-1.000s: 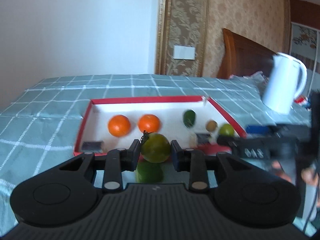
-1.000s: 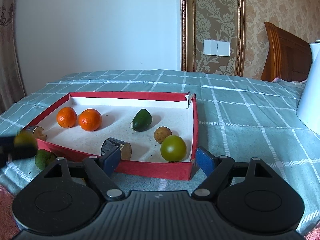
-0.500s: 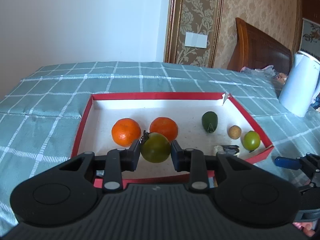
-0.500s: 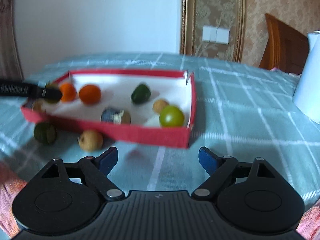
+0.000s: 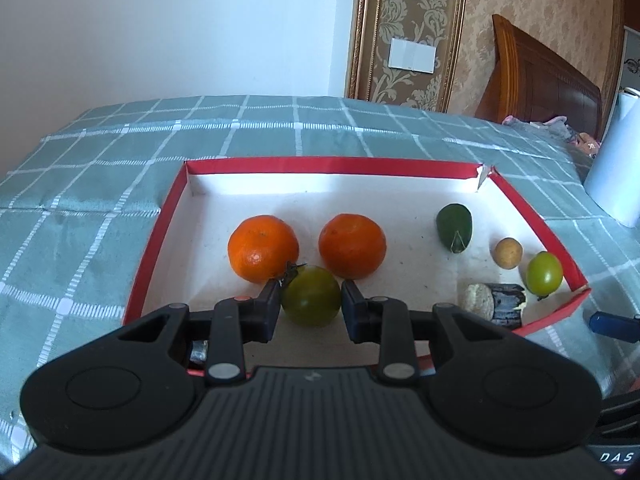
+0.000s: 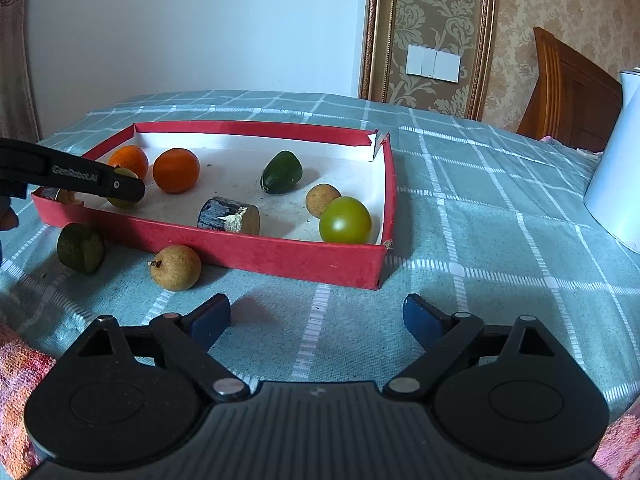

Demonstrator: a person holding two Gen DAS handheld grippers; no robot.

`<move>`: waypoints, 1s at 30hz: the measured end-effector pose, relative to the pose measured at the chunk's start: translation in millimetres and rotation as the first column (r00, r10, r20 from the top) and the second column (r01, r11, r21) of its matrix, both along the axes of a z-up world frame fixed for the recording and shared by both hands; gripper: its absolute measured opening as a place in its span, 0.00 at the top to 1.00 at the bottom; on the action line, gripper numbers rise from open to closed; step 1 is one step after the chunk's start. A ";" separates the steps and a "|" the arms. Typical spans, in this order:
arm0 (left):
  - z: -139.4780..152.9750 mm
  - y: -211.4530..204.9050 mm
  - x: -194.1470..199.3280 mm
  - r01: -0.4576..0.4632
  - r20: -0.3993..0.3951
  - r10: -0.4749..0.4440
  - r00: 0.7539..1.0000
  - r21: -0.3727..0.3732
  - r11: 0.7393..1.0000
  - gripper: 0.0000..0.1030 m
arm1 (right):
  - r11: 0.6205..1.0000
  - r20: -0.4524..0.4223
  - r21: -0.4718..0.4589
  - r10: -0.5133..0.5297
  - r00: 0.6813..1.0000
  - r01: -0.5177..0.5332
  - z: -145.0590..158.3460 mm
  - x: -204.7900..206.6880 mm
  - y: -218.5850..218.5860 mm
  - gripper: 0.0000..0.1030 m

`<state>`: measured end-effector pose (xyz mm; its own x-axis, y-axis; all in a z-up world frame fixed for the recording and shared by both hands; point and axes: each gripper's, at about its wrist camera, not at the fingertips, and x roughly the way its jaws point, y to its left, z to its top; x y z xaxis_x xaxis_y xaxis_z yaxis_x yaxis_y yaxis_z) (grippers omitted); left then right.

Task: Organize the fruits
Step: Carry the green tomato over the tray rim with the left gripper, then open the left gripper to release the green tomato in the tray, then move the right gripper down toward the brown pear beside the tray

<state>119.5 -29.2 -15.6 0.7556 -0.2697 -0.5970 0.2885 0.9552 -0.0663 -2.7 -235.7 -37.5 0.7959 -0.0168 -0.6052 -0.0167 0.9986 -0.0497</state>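
Note:
My left gripper (image 5: 311, 300) is shut on a dark green tomato (image 5: 310, 301) and holds it inside the red tray (image 5: 320, 166), just in front of two oranges (image 5: 263, 247) (image 5: 352, 245). The tray also holds a green avocado (image 5: 454, 227), a tan longan (image 5: 507, 253), a light green tomato (image 5: 543, 273) and a dark cut piece (image 5: 496, 307). My right gripper (image 6: 316, 320) is open and empty over the cloth in front of the tray (image 6: 280, 254). A tan longan (image 6: 175, 267) and a dark green fruit (image 6: 81, 248) lie on the cloth outside the tray's near wall.
A white kettle (image 6: 618, 168) stands at the right on the green checked tablecloth (image 6: 500, 220). A wooden headboard (image 5: 540, 80) and a patterned wall are behind. A pink cloth (image 6: 16, 380) shows at the lower left edge.
My left gripper has carried the dark green tomato forward over the tray's near wall and into the tray. My right gripper has drawn back from the tray and stays open.

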 end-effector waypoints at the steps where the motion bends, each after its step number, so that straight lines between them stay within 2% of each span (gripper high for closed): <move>1: 0.0 0.2 0.5 -0.001 -0.001 0.001 1.000 -0.001 1.000 0.71 | 1.000 0.000 0.001 0.000 1.000 0.000 0.1 0.0 -0.3 0.08; 7: -3.5 -2.5 -0.2 -0.009 0.010 0.009 1.000 0.025 1.000 0.61 | 1.000 -0.004 0.008 -0.007 1.000 0.007 -0.3 0.7 -0.9 0.07; 18: -2.1 -0.8 -10.6 -0.023 0.023 0.022 0.999 0.056 0.998 0.57 | 0.999 -0.018 0.042 -0.015 1.000 0.015 -1.3 3.6 -4.9 0.04; 22: 0.2 3.0 -21.2 -0.029 0.035 0.027 0.999 0.048 0.998 0.48 | 0.999 -0.018 0.044 -0.015 1.000 0.016 -1.6 4.0 -4.9 0.04; 23: 1.4 3.8 -24.2 -0.033 0.041 0.031 0.999 0.046 0.998 0.40 | 0.999 -0.018 0.044 -0.015 1.000 0.016 -1.7 4.0 -4.9 0.04; 25: 3.9 5.5 -31.3 -0.049 0.060 0.046 0.997 0.041 0.998 0.29 | 0.999 -0.018 0.044 -0.015 1.000 0.015 -1.7 4.0 -4.8 0.04; 30: 9.8 6.6 -46.8 -0.056 0.094 0.051 0.994 0.052 0.997 0.27 | 0.999 -0.018 0.044 -0.015 1.000 0.016 -1.6 4.1 -5.0 0.03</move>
<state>72.7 -22.6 -5.8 0.8209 -0.1961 -0.5364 0.2392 0.9709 0.0111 1.4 -240.8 -39.1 0.7848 -0.0015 -0.6197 -0.0020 1.0000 -0.0049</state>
